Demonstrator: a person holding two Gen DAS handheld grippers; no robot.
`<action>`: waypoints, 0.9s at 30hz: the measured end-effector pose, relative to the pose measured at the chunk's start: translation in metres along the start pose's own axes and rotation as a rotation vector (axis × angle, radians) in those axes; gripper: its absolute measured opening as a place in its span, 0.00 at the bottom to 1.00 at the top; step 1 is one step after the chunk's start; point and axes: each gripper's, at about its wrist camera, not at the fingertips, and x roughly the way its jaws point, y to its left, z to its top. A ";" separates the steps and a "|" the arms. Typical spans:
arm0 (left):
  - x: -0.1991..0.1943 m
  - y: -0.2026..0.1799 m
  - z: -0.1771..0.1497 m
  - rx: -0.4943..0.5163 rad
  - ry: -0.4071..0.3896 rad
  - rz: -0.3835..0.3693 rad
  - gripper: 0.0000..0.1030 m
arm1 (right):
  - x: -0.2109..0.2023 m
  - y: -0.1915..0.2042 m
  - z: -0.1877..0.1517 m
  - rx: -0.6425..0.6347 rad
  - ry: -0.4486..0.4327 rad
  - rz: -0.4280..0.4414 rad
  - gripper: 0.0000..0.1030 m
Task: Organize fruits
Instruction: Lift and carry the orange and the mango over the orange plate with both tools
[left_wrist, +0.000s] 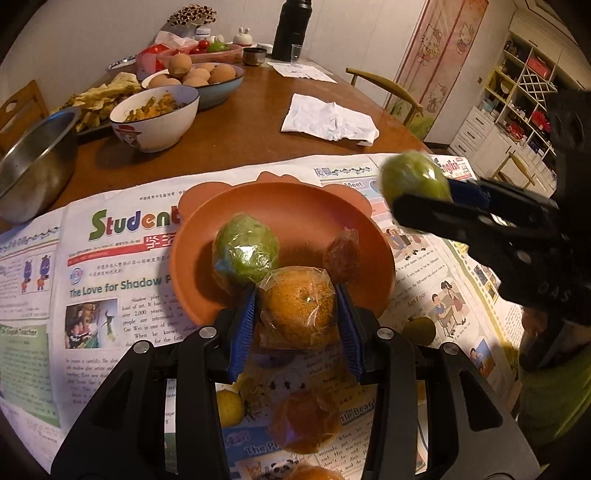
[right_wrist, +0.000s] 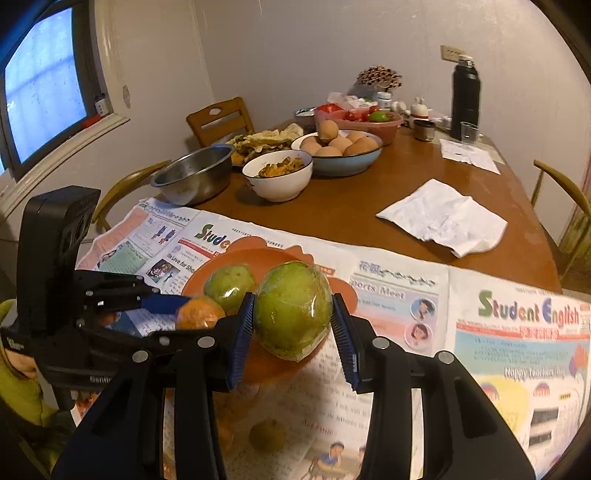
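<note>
My left gripper (left_wrist: 297, 306) is shut on a plastic-wrapped orange (left_wrist: 300, 304) at the near rim of the orange plate (left_wrist: 295, 206). On the plate lie a wrapped green fruit (left_wrist: 245, 249) and a small brown wrapped piece (left_wrist: 342, 253). My right gripper (right_wrist: 293, 314) is shut on a wrapped green mango (right_wrist: 293, 308), held in the air above the plate's right side (right_wrist: 258, 258); it shows in the left wrist view (left_wrist: 413, 179) too. The left gripper with its orange (right_wrist: 199, 314) shows at the left of the right wrist view.
Newspaper (left_wrist: 110, 295) covers the near table. Loose on it are an orange (left_wrist: 304, 421), a yellow fruit (left_wrist: 229, 406) and a small brown fruit (right_wrist: 266, 435). Behind stand a steel bowl (left_wrist: 33, 162), a food bowl (left_wrist: 155, 118), an egg bowl (left_wrist: 207, 79), a white cloth (left_wrist: 328, 118) and a black flask (left_wrist: 291, 29).
</note>
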 end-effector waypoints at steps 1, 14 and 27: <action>0.001 0.000 0.000 0.000 0.003 -0.001 0.33 | 0.004 -0.001 0.003 0.000 0.007 0.006 0.38; 0.007 0.008 0.001 -0.018 0.021 -0.012 0.33 | 0.051 0.004 0.019 -0.038 0.112 0.038 0.38; 0.004 0.011 0.000 -0.028 0.010 -0.021 0.33 | 0.076 0.006 0.022 -0.050 0.182 0.039 0.38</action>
